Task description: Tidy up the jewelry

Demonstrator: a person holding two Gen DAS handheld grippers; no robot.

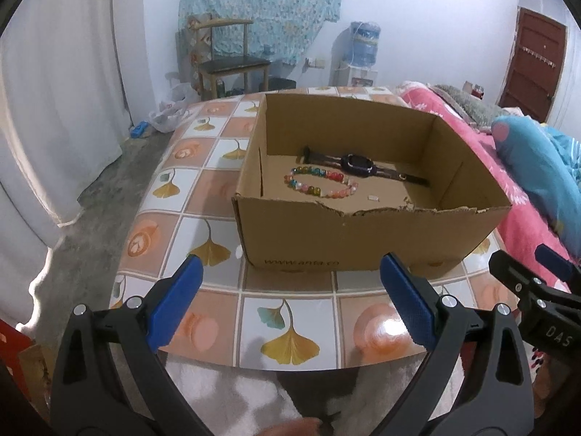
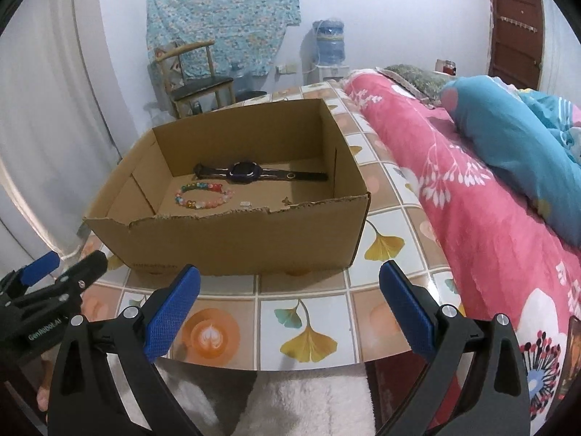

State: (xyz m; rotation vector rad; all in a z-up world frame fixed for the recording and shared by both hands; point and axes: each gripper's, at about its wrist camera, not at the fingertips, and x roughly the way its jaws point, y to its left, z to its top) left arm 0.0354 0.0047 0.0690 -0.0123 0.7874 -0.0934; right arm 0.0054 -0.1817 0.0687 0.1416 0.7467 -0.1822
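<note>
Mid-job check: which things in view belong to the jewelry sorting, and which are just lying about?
Job items: cardboard box; inside it, beaded bracelet, watch, a small white piece; left gripper and right gripper, both open.

Just lying about: chair, water dispenser, pink bedding, plastic bag.

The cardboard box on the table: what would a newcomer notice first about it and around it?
The open cardboard box stands on the tiled table, its near edge torn. Inside lie a colourful bead bracelet and, behind it, a dark watch. Both grippers, left and right, hover before the box, jaws wide open and empty.
</note>
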